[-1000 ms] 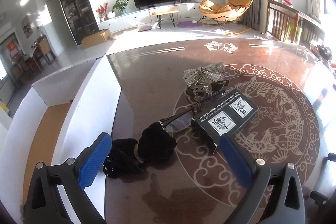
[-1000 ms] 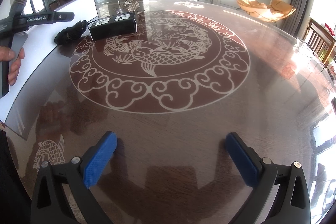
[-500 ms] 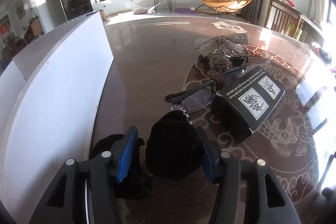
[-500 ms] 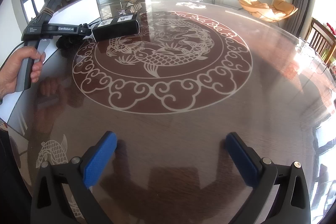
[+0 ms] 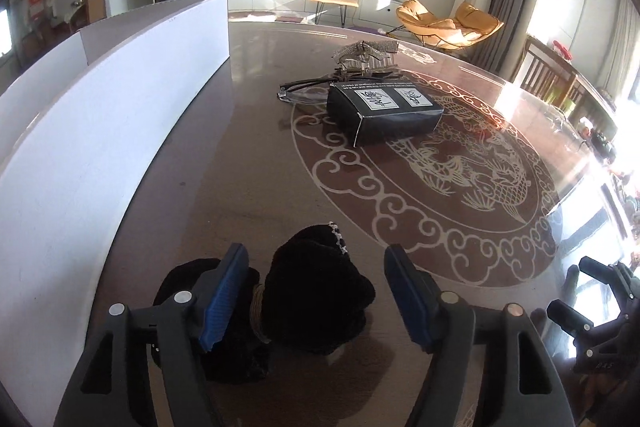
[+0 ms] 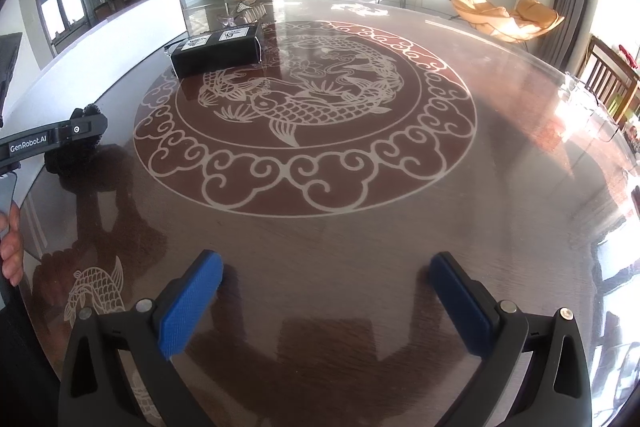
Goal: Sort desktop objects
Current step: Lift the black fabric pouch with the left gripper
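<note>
Left wrist view: the left gripper (image 5: 316, 291) has its blue fingers spread around a black fuzzy hair accessory (image 5: 316, 301) lying near on the table (image 5: 248, 187), beside the white box wall (image 5: 120, 131). It looks soft, light and squashy, possibly two plush lobes joined by a band; gripping one lobe's middle seems safest. The right gripper (image 6: 326, 299) hovers with fingers spread and empty.

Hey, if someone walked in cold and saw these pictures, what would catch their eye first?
Probably the big white fish-and-cloud medallion inlaid in the glossy brown table. Next, the black fuzzy hair accessory sitting between the fingers of the left gripper, beside the white box wall. Farther back lies a black box on the medallion's edge.
</note>
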